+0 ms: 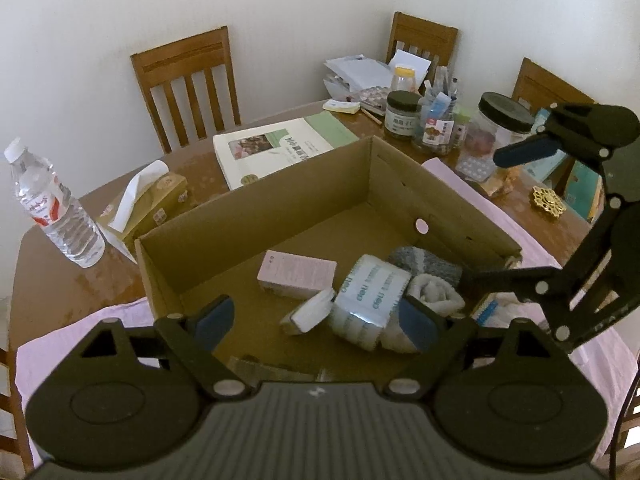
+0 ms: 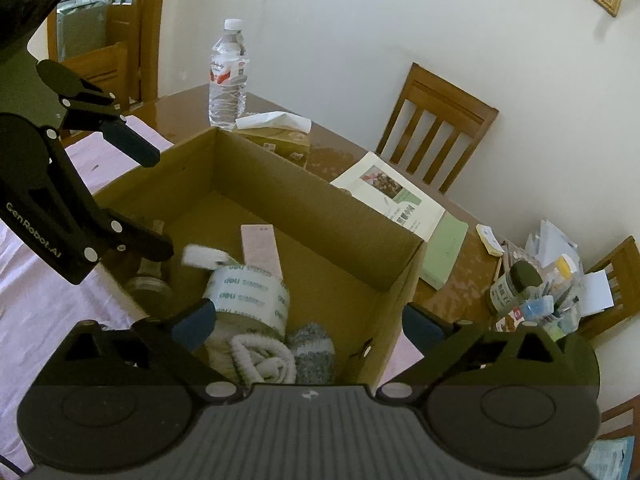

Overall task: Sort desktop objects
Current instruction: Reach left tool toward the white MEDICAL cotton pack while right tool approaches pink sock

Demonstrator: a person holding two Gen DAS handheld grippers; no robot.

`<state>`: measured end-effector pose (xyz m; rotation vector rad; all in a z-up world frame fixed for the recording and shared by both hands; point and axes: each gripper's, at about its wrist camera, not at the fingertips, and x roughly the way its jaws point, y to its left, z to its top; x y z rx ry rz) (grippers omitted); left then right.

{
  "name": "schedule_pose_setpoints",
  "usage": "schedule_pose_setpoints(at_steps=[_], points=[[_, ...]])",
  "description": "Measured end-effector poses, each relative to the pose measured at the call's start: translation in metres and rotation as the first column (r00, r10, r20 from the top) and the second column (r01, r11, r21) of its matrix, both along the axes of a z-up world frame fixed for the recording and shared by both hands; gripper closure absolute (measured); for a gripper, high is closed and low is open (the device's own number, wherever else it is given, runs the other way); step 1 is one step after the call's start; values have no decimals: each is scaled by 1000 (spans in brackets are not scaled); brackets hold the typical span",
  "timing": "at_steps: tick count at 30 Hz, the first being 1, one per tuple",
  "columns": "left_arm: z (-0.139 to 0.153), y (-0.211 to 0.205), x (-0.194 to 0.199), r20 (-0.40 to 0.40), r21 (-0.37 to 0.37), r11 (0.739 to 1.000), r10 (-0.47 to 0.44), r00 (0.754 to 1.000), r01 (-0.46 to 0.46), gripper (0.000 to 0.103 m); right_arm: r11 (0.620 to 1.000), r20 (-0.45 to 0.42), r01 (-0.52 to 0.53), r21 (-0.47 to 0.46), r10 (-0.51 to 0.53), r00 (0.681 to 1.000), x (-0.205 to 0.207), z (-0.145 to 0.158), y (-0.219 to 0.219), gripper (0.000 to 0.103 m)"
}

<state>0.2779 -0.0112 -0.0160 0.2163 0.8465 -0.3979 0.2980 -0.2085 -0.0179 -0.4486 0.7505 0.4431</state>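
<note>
Both tongs hang over the cardboard box (image 1: 256,216), jaws spread wide with nothing between them: the left tongs (image 1: 320,320) above the near end, the right tongs (image 2: 308,324) over the box's right wall. Inside the box lie a tape pack (image 1: 370,300), a pink carton (image 1: 296,272), rolled socks (image 2: 280,356) and a small white item. The water bottle (image 1: 52,204) and tissue box (image 1: 152,200) stand just beyond the box's left wall on the worktop (image 1: 72,288). Reaching for them, a low jaw could likely catch the wall and drag the box, or tip the bottle.
</note>
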Motion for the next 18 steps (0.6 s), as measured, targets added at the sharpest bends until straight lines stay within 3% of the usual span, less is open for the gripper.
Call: schedule_pose_setpoints(at_steps=[18], points=[[9,3,-69,17,-11,999,43,999,-43,10,995,-38,73,71,-71,997,-70,-3,-1,0]])
